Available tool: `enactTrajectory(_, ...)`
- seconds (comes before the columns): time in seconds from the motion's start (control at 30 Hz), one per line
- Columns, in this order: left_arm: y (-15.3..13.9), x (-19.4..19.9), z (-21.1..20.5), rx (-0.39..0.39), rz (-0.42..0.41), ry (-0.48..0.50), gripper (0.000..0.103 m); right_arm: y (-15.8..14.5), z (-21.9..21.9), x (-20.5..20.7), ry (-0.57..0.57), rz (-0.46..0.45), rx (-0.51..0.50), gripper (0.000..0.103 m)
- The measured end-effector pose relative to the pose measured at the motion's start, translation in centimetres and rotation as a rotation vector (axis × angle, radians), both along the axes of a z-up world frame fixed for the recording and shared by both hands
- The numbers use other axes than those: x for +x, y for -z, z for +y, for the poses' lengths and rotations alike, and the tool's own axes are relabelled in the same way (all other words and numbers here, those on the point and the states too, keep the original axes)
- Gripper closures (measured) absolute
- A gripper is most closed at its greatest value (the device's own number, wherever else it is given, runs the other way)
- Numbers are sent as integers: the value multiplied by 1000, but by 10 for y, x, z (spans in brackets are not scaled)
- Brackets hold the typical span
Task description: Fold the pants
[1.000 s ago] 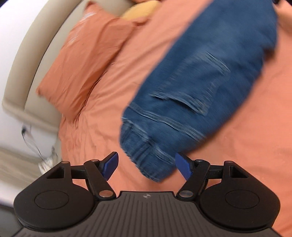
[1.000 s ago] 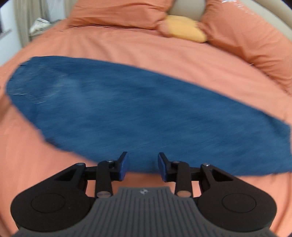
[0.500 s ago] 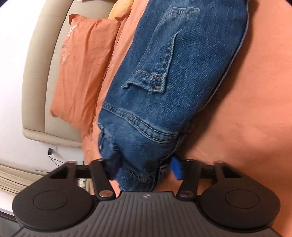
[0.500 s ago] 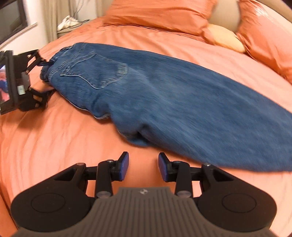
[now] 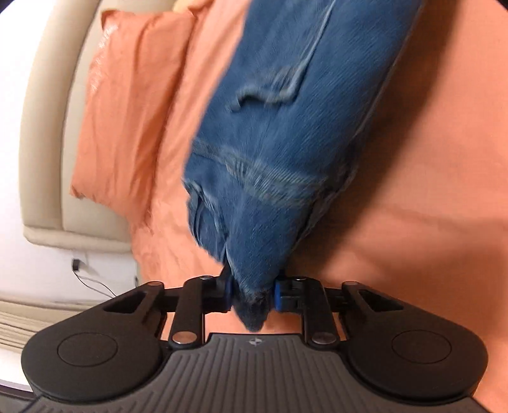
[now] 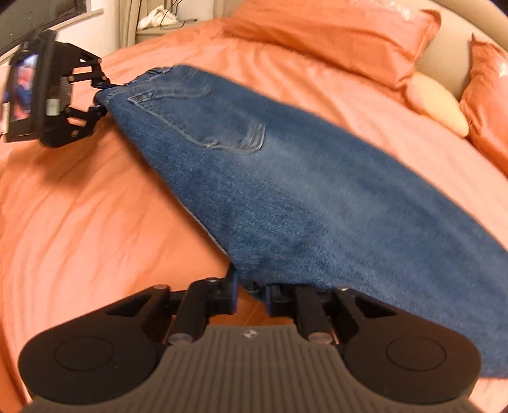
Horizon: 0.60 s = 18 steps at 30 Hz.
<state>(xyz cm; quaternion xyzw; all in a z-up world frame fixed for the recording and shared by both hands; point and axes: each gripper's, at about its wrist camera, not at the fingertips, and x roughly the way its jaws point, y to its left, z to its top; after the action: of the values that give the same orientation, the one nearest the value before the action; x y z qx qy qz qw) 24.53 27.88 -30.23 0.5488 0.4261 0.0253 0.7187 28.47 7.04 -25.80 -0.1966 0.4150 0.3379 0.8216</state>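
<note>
Blue denim pants (image 5: pixel 285 133) lie on an orange bed. My left gripper (image 5: pixel 250 294) is shut on a bunched corner of the waistband. In the right wrist view the pants (image 6: pixel 301 197) stretch from upper left to lower right, back pocket up. My right gripper (image 6: pixel 250 297) is shut on the pants' near edge by the crotch. The left gripper also shows in the right wrist view (image 6: pixel 101 95), holding the waist corner at the far left.
The orange bedsheet (image 6: pixel 79 222) spreads all around. Orange pillows (image 6: pixel 333 35) and a small yellow cushion (image 6: pixel 438 104) sit by the beige headboard (image 5: pixel 47 127). A nightstand with white cloth (image 6: pixel 158 22) stands beyond the bed. A cable (image 5: pixel 92 279) hangs by the wall.
Both grippers were open near the pants. Each has closed on the denim, the left on the waistband and the right on the near edge, and the cloth is pulled taut between them.
</note>
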Motion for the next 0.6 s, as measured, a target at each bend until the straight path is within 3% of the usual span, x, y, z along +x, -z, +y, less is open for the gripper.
enactTrajectory(0.1, 5, -4, 2, -2, 20, -2, 79, 15, -6, -14, -36, 15, -37, 99)
enactTrajectory(0.23, 12, 5, -2, -1, 38, -21, 79, 32, -7, -13, 59, 56, -1, 99)
enactTrajectory(0.37, 5, 7, -5, -10, 48, -46, 75, 30, -15, -14, 121, 89, 46, 99)
enactTrajectory(0.43, -8, 13, -1, 3, 60, -85, 62, 33, -22, -18, 140, 162, 74, 103)
enactTrajectory(0.6, -49, 1, 19, 3, 75, -161, 58, 22, -54, -31, 220, 209, 166, 103)
